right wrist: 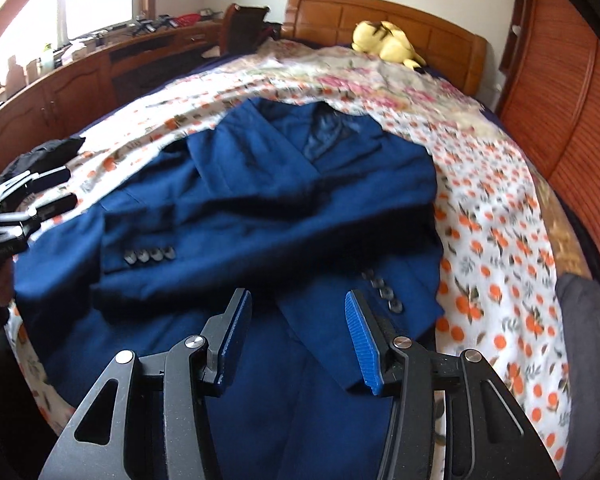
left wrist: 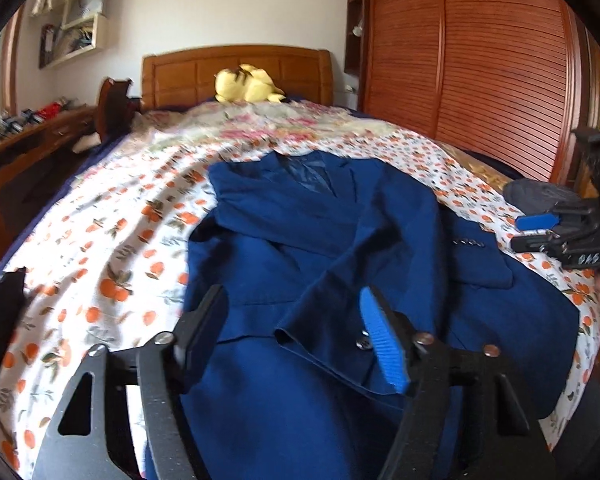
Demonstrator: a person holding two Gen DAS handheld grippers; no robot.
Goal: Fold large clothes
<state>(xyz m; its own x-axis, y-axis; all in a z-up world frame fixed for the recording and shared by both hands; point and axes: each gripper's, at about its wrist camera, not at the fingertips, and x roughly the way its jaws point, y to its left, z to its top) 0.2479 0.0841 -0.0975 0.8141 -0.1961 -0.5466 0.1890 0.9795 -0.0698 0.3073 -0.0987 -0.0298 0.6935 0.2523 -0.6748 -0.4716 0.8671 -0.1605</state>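
Sunlit bedroom, wooden headboard (right wrist: 384, 8) at the far end: a navy suit jacket (right wrist: 260, 200) lies front-up in the middle of the orange-print bedspread (right wrist: 500, 240), collar toward the headboard and hem toward the person at the near edge, so its long axis runs the length of the bed. Both sleeves are crossed over the chest, their cuff buttons (right wrist: 150, 256) showing. A yellow plush toy (right wrist: 384, 46) sits by the headboard.

Above the hem, the right gripper (right wrist: 296, 344) has its blue pads spread, nothing between them, cloth visible through the gap. The left gripper (left wrist: 296, 340) hovers over the lower front with its jaws also apart and pinching nothing; whether a pad brushes the fabric cannot be told.

The likely trouble from here is the loose sleeves: lifting the hem unevenly, or with only one layer caught, could let them slide off the chest and skew the fold. A shallow pinch on the thick hem might also slip mid-lift.
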